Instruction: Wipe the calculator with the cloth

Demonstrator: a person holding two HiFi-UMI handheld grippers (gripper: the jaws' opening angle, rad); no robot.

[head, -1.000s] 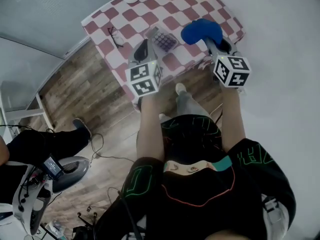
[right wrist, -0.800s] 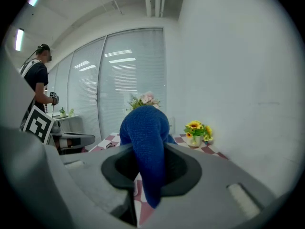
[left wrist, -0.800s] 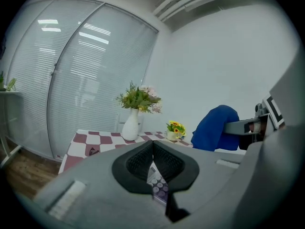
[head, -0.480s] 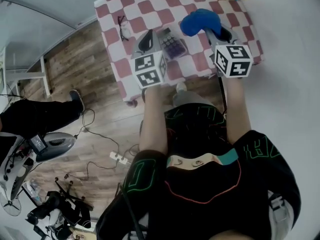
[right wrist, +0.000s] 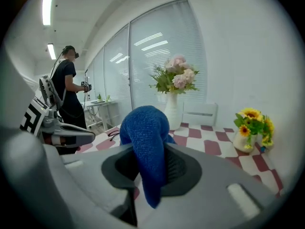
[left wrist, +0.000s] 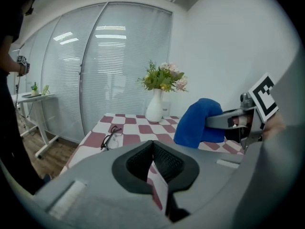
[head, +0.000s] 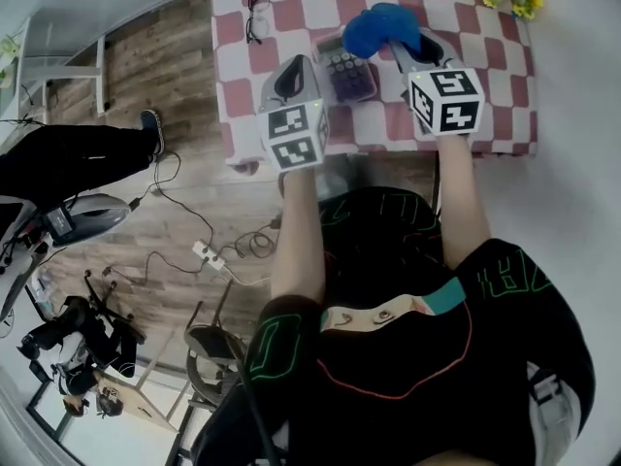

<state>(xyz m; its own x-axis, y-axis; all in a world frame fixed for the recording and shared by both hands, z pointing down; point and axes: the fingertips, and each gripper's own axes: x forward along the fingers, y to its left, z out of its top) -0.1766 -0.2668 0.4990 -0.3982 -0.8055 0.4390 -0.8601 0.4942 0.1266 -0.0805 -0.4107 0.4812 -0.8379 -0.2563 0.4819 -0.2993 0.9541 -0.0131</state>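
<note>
Left gripper: jaws pressed together with nothing between them, held over the table's near edge, just left of the calculator.
Right gripper: jaws clamped on the blue cloth, which bulges above them and hangs below.
Calculator: flat on the checkered table, keys up, between the two grippers.
Cloth and calculator: the cloth is at the calculator's far right corner; contact cannot be told.
Eyeglasses: far left on the table, well apart.
Sunflower pot: far right corner.

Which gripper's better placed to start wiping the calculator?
Right. The right gripper is shut on the blue cloth, next to the calculator; the left gripper is shut on nothing.
</note>
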